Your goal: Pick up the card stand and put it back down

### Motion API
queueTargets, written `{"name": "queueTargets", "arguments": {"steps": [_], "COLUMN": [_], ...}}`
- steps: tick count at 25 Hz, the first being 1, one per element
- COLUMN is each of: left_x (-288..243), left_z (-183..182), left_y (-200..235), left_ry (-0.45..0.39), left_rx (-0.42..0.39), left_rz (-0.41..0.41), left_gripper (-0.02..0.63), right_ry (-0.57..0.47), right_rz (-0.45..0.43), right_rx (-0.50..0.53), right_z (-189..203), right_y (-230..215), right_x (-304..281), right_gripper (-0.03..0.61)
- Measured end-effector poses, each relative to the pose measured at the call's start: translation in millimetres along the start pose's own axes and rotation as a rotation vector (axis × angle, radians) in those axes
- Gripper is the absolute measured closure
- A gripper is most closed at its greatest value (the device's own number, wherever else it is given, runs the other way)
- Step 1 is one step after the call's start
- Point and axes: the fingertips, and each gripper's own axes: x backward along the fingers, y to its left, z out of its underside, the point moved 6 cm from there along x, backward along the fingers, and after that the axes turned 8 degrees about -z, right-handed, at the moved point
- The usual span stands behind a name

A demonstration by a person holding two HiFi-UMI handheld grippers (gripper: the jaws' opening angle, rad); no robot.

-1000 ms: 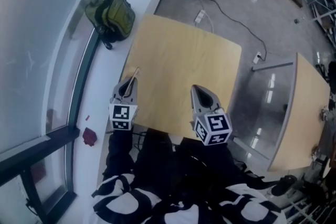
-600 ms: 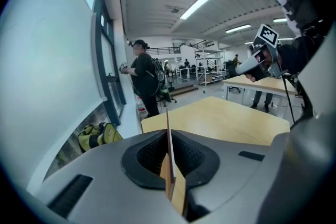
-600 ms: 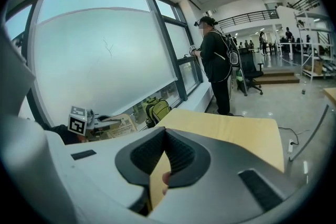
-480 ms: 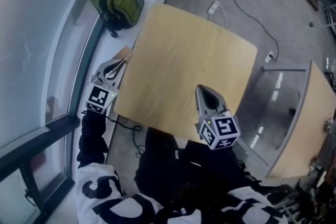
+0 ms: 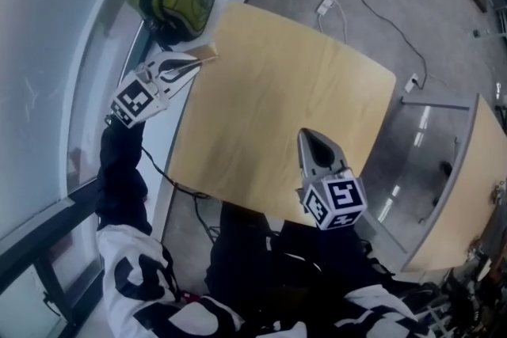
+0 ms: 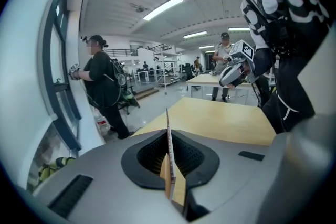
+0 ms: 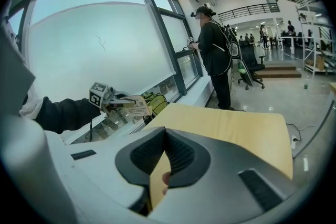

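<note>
Two hand-held grippers show: the left hand-held gripper (image 5: 190,64) is clamped on the thin card stand (image 5: 203,54), which sticks straight out ahead of its jaws at the left edge of the worktop (image 5: 277,95), while the right hand-held gripper (image 5: 310,140), jaws together and empty, hovers well apart to its right.

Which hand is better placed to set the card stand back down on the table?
Left. The left gripper is shut on the card stand, holding it at the left edge of the table. The right gripper holds nothing and sits over the table's near edge.
</note>
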Motion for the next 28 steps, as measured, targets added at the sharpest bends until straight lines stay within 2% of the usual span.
{"name": "queueTargets", "arguments": {"steps": [5, 8, 11, 13, 18, 25, 28], "left_x": [-47.0, -75.8, -102.9, -119.8, -152.4, -169.9, -175.8], "left_z": [-6.5, -3.0, -5.5, -7.2, -10.0, 0.7, 8.3], "left_y": [17.7, 27.9, 36.1, 38.0, 39.3, 34.3, 31.8], "left_ry": [-0.080, -0.107, -0.168, -0.180, -0.152, -0.113, -0.076], "left_rx": [0.119, 0.193, 0.252, 0.259, 0.240, 0.232, 0.219], "left_rz": [0.188, 0.246, 0.282, 0.307, 0.355, 0.400, 0.394], "left_gripper": [0.597, 0.596, 0.597, 0.597, 0.597, 0.595, 0.595], "right_ry": [0.005, 0.011, 0.009, 0.016, 0.024, 0.035, 0.038], "right_rz": [-0.006, -0.007, -0.023, -0.017, -0.030, -0.024, -0.016], "right_rx": [-0.011, -0.018, -0.017, -0.020, -0.014, -0.024, -0.027], "right_z": [-1.2, -3.2, -5.0, -6.4, -3.9, -1.2, -2.2], "right_y": [-11.6, -16.6, -21.2, -23.3, -27.2, -26.8, -26.2], "right_x": [-10.5, -16.0, -21.5, -22.9, -27.8, -31.4, -32.6], "right_gripper": [0.558, 0.558, 0.558, 0.558, 0.558, 0.558, 0.558]}}
